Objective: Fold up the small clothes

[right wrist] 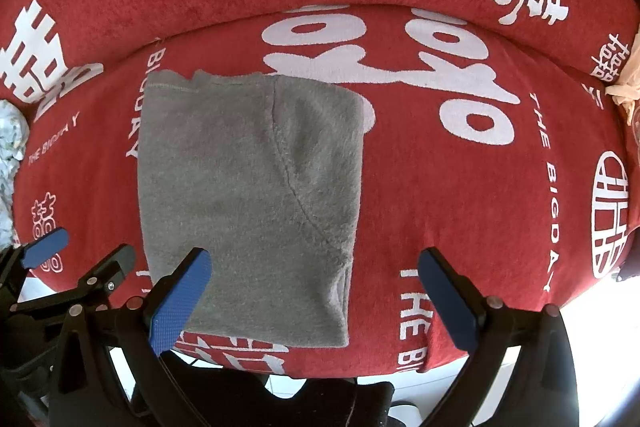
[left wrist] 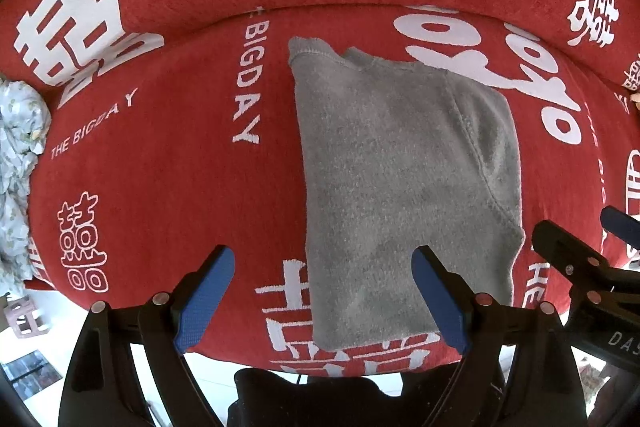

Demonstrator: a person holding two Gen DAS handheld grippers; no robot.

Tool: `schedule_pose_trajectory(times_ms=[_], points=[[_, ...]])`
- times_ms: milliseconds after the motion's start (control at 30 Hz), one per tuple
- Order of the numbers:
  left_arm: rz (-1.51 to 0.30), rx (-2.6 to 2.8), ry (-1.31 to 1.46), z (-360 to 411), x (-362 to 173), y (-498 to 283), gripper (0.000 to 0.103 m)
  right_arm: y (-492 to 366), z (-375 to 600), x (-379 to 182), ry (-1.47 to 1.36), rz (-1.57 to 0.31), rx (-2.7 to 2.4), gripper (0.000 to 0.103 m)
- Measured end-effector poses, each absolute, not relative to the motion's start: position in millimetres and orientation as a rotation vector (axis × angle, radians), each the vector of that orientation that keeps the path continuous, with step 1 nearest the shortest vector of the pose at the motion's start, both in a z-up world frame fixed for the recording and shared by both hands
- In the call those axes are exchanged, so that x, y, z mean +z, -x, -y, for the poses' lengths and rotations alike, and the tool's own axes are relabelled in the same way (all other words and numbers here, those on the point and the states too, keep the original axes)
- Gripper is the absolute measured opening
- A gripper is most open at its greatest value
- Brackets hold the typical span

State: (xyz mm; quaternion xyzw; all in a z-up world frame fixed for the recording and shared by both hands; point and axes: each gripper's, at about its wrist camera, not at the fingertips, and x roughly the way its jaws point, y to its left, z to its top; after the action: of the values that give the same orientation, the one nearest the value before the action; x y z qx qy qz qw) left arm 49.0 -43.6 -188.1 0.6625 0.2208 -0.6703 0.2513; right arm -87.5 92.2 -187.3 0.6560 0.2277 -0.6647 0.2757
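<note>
A grey fleece garment (left wrist: 400, 179) lies flat on the red sofa seat, folded into a long rectangle with a sleeve seam on top; it also shows in the right wrist view (right wrist: 248, 195). My left gripper (left wrist: 324, 301) is open and empty, hovering over the garment's near edge, its right finger above the cloth. My right gripper (right wrist: 316, 301) is open and empty over the garment's near right corner. Each gripper shows at the edge of the other's view: the right one (left wrist: 580, 259) and the left one (right wrist: 80, 259).
The red sofa cover (left wrist: 160, 187) has white printed characters and text. A crumpled pale patterned cloth (left wrist: 16, 163) lies at the seat's left end. A beige item (right wrist: 628, 87) sits at the far right. The seat's front edge and white floor (left wrist: 36, 331) are below.
</note>
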Motion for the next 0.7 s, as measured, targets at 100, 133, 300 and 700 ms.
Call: schedule_pose_trajectory(times_ms=[100, 133, 300, 700], points=[[-0.599, -1.821, -1.807, 43.2, -188.2, -49.6, 0.091, 87.0, -92.5, -187.1, -1.763, -0.609, -1.787, 0.103], [-0.599, -1.817, -1.808, 42.6, -188.2, -50.2, 0.091, 86.5, -92.4, -187.0, -1.763, -0.609, -1.786, 0.103], [-0.603, -1.813, -1.806, 43.4, -187.6, -53.4, 0.091, 85.1, -92.5, -186.5, -1.762, -0.607, -1.788, 0.103], [-0.611, -1.812, -1.797, 45.4, -186.2, -56.2, 0.091, 82.5, -90.9, -186.7, -1.767, -0.606, -1.787, 0.103]])
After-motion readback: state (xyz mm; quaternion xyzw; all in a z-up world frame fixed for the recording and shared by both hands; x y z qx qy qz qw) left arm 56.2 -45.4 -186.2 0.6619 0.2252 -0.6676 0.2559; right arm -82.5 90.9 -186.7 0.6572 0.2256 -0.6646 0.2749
